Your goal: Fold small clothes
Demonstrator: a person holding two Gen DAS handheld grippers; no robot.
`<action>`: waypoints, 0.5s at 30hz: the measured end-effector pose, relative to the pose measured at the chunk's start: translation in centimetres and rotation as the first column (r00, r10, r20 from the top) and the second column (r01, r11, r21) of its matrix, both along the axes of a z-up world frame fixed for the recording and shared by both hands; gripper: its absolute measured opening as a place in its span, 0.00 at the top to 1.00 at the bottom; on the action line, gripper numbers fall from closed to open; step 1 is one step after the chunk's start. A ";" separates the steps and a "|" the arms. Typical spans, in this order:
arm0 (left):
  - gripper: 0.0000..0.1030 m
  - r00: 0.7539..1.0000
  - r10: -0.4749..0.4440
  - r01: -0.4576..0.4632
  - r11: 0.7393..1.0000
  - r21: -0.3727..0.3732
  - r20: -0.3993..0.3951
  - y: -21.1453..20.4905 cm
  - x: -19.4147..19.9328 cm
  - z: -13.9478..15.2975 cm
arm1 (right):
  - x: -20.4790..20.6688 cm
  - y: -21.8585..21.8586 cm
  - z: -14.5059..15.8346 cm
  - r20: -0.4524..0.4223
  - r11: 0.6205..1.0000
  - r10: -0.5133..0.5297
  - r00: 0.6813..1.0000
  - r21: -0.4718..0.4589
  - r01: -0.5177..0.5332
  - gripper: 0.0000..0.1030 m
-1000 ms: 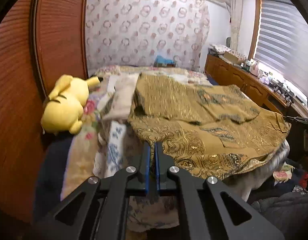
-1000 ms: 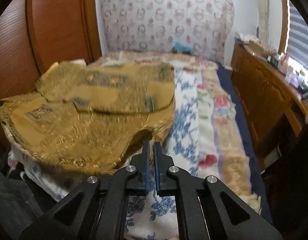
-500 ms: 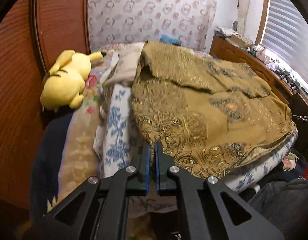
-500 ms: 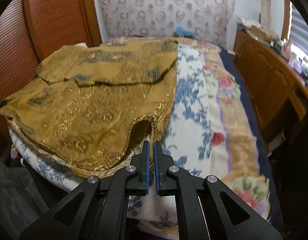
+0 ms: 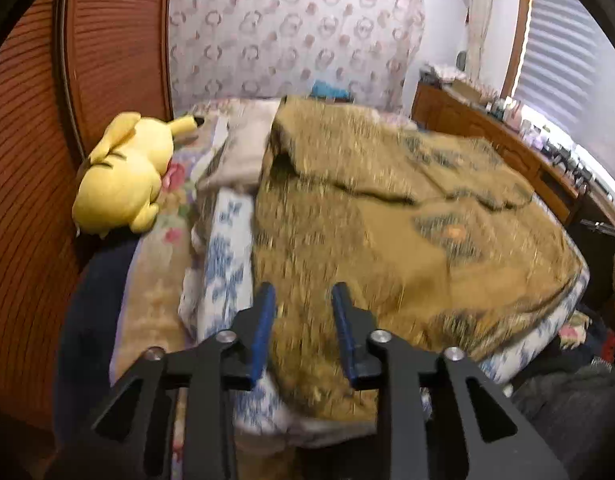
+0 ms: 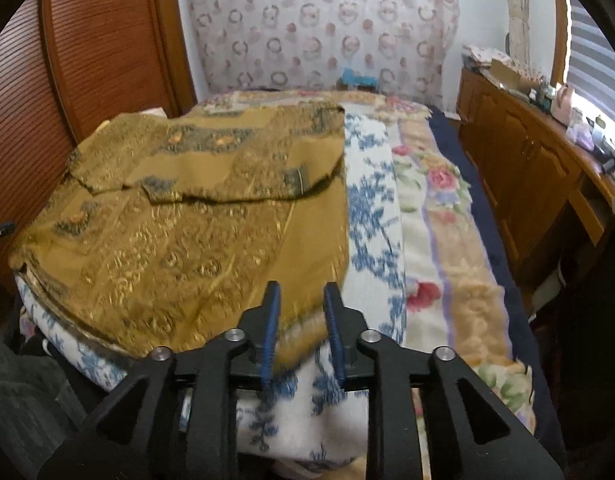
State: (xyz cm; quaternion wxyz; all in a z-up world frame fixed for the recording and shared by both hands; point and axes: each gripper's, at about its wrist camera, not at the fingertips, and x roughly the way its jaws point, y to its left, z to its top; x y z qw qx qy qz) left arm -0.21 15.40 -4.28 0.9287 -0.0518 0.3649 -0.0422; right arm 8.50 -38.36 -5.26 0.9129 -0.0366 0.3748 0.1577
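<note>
Now, from the left wrist view: left gripper (image 5: 303, 294) low over the near edge of a bed (image 5: 155, 280), jaws opening, blue pads (image 5: 263, 332) apart with the hem of a gold patterned garment (image 5: 407, 220) lying between them, not pressed by either pad. Garment spread flat across the bed, upper part folded down over the middle, near edge hanging a little past the mattress edge. Blurred fabric, so finer folds not readable. Just left of the garment, a blue-flowered white blanket (image 5: 227, 248); beyond that, a folded beige cloth (image 5: 243, 152) touching the garment's far left corner. Yellow plush toy (image 5: 123, 176) lying on its side near the ribbed wooden door (image 5: 107, 52), well apart from the garment. Wooden cabinet (image 5: 507, 148) along the right, under a window blind (image 5: 567, 52).

Next, from the right wrist view: right gripper (image 6: 301, 296) also low at the near edge of the bed, jaws opening, pads (image 6: 272, 320) apart. Garment's near right corner (image 6: 299, 332) between them, loose, no pinch visible. Same garment (image 6: 187, 220) filling the left half of the bed, top flap folded down. Blue-flowered blanket (image 6: 371, 208) running just beside its right edge and under the gripper; rose-patterned blanket (image 6: 439, 208) further right. Wooden cabinet (image 6: 527, 160) beside the bed on the right.
</note>
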 end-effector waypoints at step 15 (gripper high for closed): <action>0.48 0.998 -0.061 0.061 0.998 -0.017 -0.023 -2.5 12.6 -0.7 | 11.2 4.9 -0.5 -0.041 0.999 0.005 0.999 0.035 -0.003 0.57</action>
